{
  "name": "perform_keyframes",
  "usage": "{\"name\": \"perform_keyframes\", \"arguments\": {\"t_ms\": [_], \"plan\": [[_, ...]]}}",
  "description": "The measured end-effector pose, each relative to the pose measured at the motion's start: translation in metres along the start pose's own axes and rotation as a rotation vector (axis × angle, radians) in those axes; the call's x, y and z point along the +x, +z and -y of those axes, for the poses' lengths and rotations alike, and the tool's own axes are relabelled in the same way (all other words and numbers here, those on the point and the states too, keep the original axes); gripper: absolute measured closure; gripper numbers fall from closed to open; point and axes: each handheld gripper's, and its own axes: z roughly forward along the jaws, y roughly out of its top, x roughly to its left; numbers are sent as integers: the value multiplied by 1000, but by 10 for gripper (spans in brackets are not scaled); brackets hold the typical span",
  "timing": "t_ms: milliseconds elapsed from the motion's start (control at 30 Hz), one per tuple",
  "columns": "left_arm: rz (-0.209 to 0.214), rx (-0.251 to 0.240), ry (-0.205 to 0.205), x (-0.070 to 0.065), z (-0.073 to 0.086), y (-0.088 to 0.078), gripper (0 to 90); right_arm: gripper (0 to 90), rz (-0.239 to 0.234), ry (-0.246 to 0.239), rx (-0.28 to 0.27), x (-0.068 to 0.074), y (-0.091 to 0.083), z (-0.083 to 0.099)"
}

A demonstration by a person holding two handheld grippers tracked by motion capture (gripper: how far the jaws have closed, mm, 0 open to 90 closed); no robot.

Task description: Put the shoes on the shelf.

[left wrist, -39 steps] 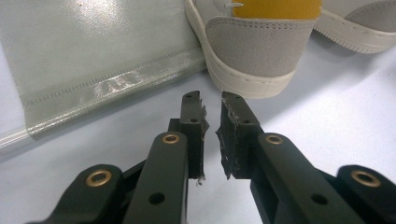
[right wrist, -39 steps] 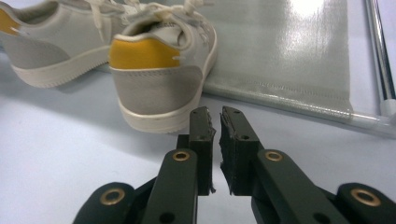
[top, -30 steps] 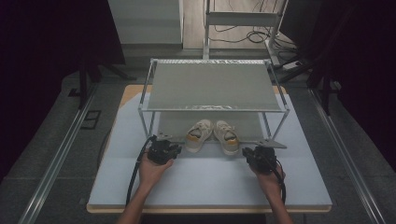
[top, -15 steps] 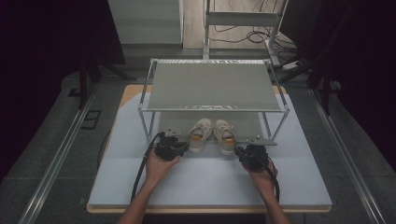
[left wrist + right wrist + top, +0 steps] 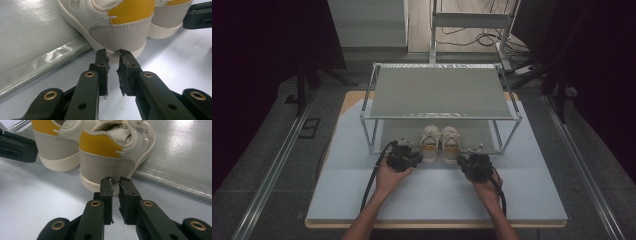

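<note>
Shoes (image 5: pixel 440 143) center frame: light, soft uppers, stiff heels. Grab heel rims. Left gripper (image 5: pixel 113 55), right gripper (image 5: pixel 115 182): narrow gap, holding nothing.

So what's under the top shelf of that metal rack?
A pair of cream sneakers with yellow heels sits on the grey lower shelf, heels sticking out. The top shelf covers their toes.

Two small sneakers stand upright side by side, heels toward the grippers, toes in under the rack's lower shelf. The left shoe (image 5: pixel 117 27) — cream upper, grey suede heel, mustard-yellow collar patch — sits just past the left gripper (image 5: pixel 113 53), its heel sole at the tips. The right shoe (image 5: pixel 112 152), same colours, laces showing, stands just beyond the right gripper (image 5: pixel 114 181) — heel nearly touching.
</note>
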Motion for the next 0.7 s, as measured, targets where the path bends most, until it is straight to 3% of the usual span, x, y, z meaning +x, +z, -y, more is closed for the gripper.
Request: {"name": "perform_keyframes", "arguments": {"t_ms": [700], "plan": [[5, 12, 22, -8, -8, 7, 757, 805, -3, 1, -5, 3, 4, -1]]}}
